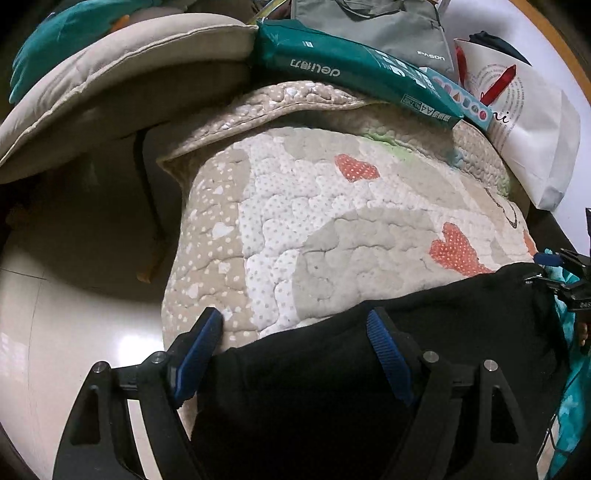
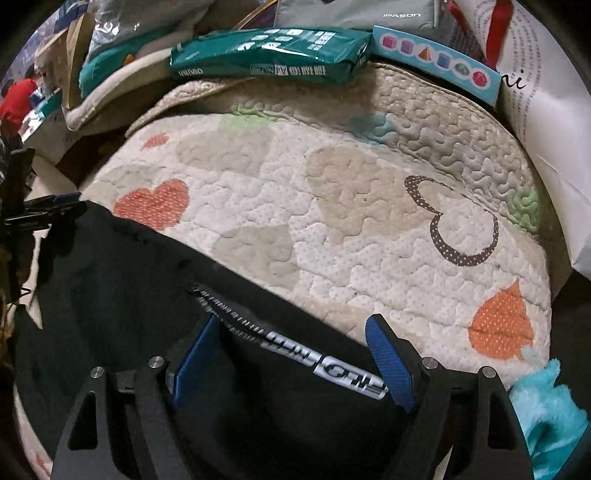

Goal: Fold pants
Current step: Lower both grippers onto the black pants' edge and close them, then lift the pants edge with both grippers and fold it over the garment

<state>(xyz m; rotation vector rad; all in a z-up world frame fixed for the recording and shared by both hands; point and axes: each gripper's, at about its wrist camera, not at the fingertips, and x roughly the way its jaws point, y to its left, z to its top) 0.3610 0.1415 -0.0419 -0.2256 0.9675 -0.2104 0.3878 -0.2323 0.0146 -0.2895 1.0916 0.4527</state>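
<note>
Seemingly empty-looking, grey bag (image 1: 384,26) sits behind black pants (image 1: 369,387).

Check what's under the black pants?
The black pants lie on a quilted heart-print pad, which shows bare beyond their far edge. Whatever is directly beneath the fabric is covered, and so is whatever the pad itself rests on.

One pair of black pants (image 2: 122,295) lies on one quilt (image 2: 332,206), with two grippers over it, the left (image 1: 295,325) and the right (image 2: 291,328). At the far edge sit one green paper pack (image 2: 269,55), one blue box (image 2: 436,62) (printed with six shapes), one grey bag (image 1: 388,26) and one white bag (image 1: 535,122). On the left, one beige cushion (image 1: 122,74).
</note>
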